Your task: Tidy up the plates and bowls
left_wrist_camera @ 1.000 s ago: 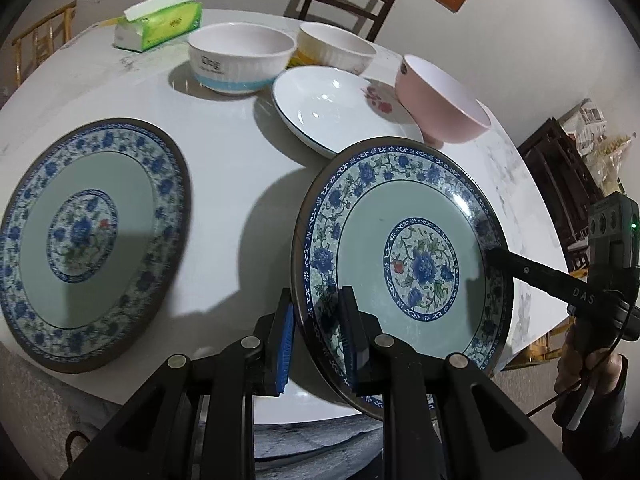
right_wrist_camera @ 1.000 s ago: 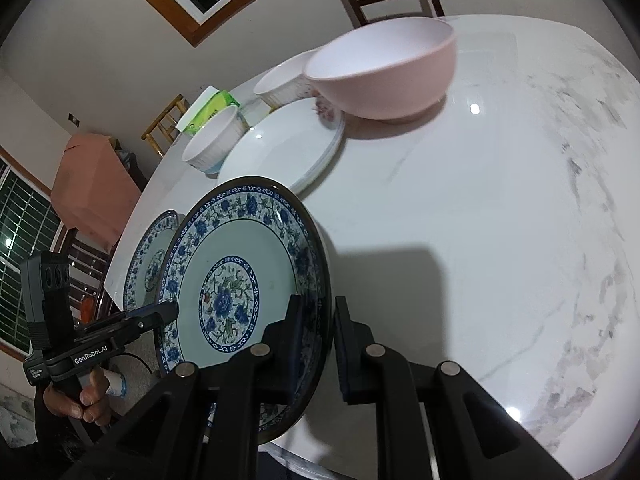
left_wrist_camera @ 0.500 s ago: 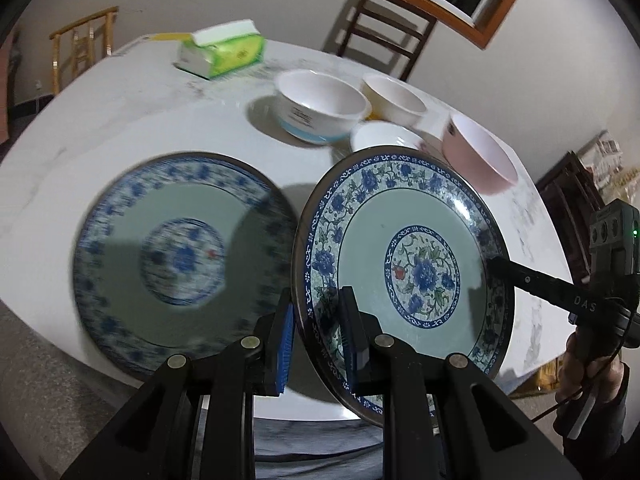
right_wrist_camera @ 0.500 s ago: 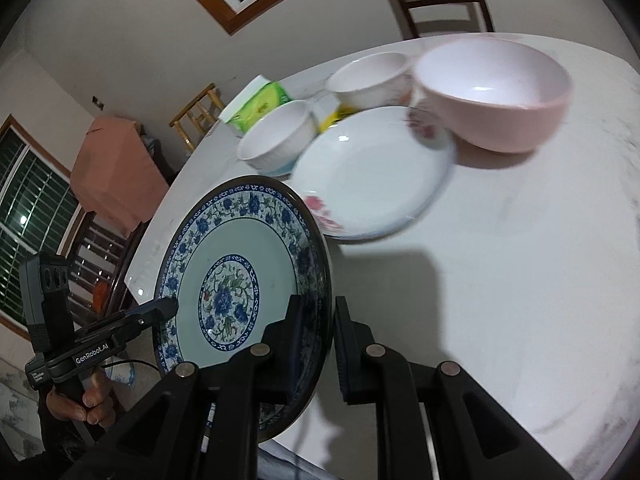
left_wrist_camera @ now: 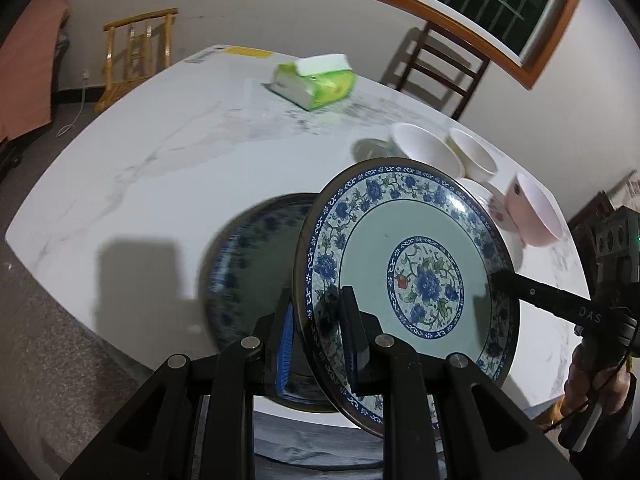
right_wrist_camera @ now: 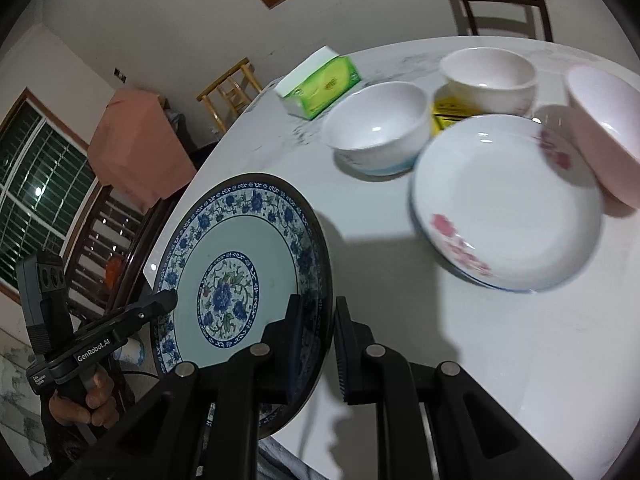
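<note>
Plates first, from the left wrist view: the left hand-held gripper (left_wrist_camera: 316, 336) is clamped on the near rim of a round blue-and-white floral plate with a pale green centre (left_wrist_camera: 404, 280), held tilted in the air above the white marble tabletop (left_wrist_camera: 160, 168). The right hand-held gripper (left_wrist_camera: 500, 278) pinches the opposite rim, so both hands carry it. Directly behind and below lies a second plate of the same floral pattern (left_wrist_camera: 244, 264), flat on the tabletop (blurred, partly hidden). That one sits to the left of the carried plate, nearer the left hand; stacking looks like the next move, with the held plate needing to level out over it.

From the right wrist view: the right hand-held gripper (right_wrist_camera: 332, 344) is closed on the floral plate's (right_wrist_camera: 240, 280) rim, the left hand-held gripper (right_wrist_camera: 170, 300) on the far edge. To the right rest a white saucer with red flowers (right_wrist_camera: 508, 208), two white bowls (right_wrist_camera: 376, 128) and a pink bowl (right_wrist_camera: 604, 136), well apart from the carried plate.
</note>
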